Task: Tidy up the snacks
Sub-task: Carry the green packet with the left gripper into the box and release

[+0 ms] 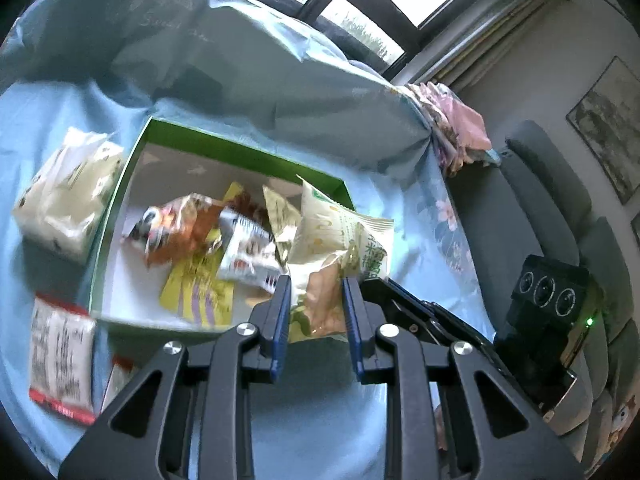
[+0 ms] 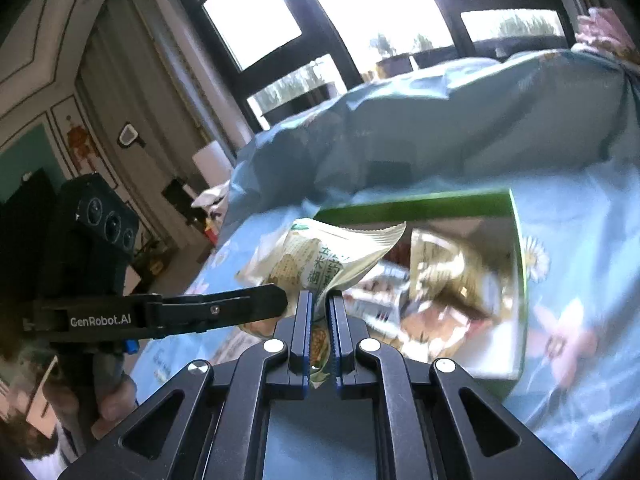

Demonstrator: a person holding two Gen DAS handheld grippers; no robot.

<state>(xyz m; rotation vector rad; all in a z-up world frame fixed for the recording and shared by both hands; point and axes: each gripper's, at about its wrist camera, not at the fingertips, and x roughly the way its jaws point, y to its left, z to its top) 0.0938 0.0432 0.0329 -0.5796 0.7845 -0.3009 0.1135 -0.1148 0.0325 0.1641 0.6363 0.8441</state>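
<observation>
A green box with a white inside stands on a light blue cloth and holds several snack packets. My right gripper is shut on the lower edge of a pale green and white snack bag and holds it over the box's near corner. In the left wrist view that bag hangs between the fingers of my left gripper, which stands partly open around it. The right gripper's black body shows just right of the bag.
A white packet lies left of the box. A red-edged packet lies at the front left. A blue cloth-covered mound rises behind the box. A grey sofa stands to the right, windows behind.
</observation>
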